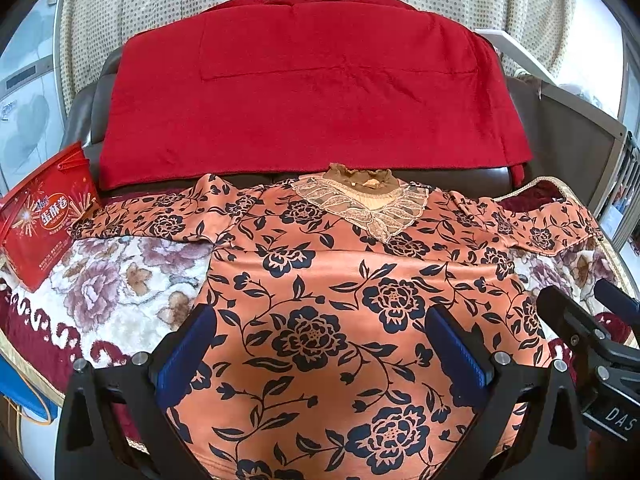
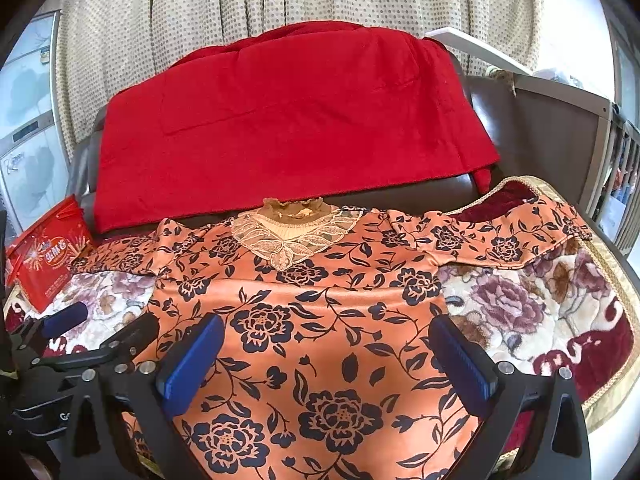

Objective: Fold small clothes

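Note:
An orange top (image 1: 320, 280) (image 2: 320, 312) with dark navy flowers and a beige lace collar (image 1: 360, 204) (image 2: 288, 232) lies flat, front up, on a floral blanket, both sleeves spread sideways. My left gripper (image 1: 320, 344) hovers open over the lower body of the top, blue pads wide apart with only flat cloth between them. My right gripper (image 2: 326, 356) is open as well, over the same lower part, a little to the right. Each gripper shows at the edge of the other's view: the right gripper (image 1: 592, 320), the left gripper (image 2: 100, 332).
A red blanket (image 1: 312, 92) (image 2: 288, 120) drapes over the dark sofa back behind the top. A red snack box (image 1: 44, 216) (image 2: 48, 256) stands at the left. The floral blanket (image 1: 120, 280) (image 2: 540, 304) is bare beside the top on both sides. Dotted curtains hang behind.

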Tool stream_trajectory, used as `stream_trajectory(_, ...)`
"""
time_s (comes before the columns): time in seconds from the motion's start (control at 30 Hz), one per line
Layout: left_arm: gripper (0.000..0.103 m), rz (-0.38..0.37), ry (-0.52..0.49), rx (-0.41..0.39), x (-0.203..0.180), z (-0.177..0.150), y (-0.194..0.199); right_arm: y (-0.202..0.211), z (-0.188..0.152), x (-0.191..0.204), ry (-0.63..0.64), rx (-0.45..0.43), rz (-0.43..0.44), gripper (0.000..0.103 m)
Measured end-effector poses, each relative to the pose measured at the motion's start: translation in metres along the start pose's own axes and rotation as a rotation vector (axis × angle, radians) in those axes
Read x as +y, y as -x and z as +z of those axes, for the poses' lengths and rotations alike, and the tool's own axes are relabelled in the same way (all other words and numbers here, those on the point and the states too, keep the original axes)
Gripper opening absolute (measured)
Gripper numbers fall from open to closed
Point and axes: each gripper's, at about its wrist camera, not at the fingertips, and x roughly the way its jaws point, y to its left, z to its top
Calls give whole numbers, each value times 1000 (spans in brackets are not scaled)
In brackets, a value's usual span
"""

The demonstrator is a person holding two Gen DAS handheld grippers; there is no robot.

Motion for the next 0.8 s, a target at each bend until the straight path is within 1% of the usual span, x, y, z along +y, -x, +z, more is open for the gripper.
stream_trajectory(0.17,103,-1,2,0,2,0,0,-4,-1,0,-5,14,10,103)
stream_trajectory(0.3,103,-31,28,18,13,-5,-7,-7,-2,-4,-25,19,37,103)
stream_trajectory(0.33,103,-42,33,30,16,-7,-12,-9,-3,-8,-41,27,60,103)
stream_trajectory(0.37,103,-46,38,47,20,-10,-17,-11,-5,-16,-64,41,101,103)
stream_trajectory(0.43,103,-35,53,92,28,-18,-32,-15,-8,-35,-118,53,181,103)
stream_trajectory(0.5,103,-22,65,137,35,-26,-49,-22,-12,-70,-212,67,251,103)
stream_trajectory(0.53,103,-14,74,164,38,-31,-58,-25,-13,-85,-250,69,268,103)
stream_trajectory(0.63,103,2,83,214,45,-43,-78,-39,-14,-158,-444,57,328,103)
stream_trajectory(0.7,103,7,89,236,47,-47,-87,-47,-16,-224,-657,4,391,103)
stream_trajectory(0.73,103,11,90,242,47,-48,-91,-49,-17,-256,-761,-39,419,103)
stream_trajectory(0.77,103,20,86,246,46,-48,-95,-51,-18,-293,-871,-95,428,103)
stream_trajectory(0.8,103,25,81,246,45,-48,-98,-53,-18,-321,-949,-136,434,103)
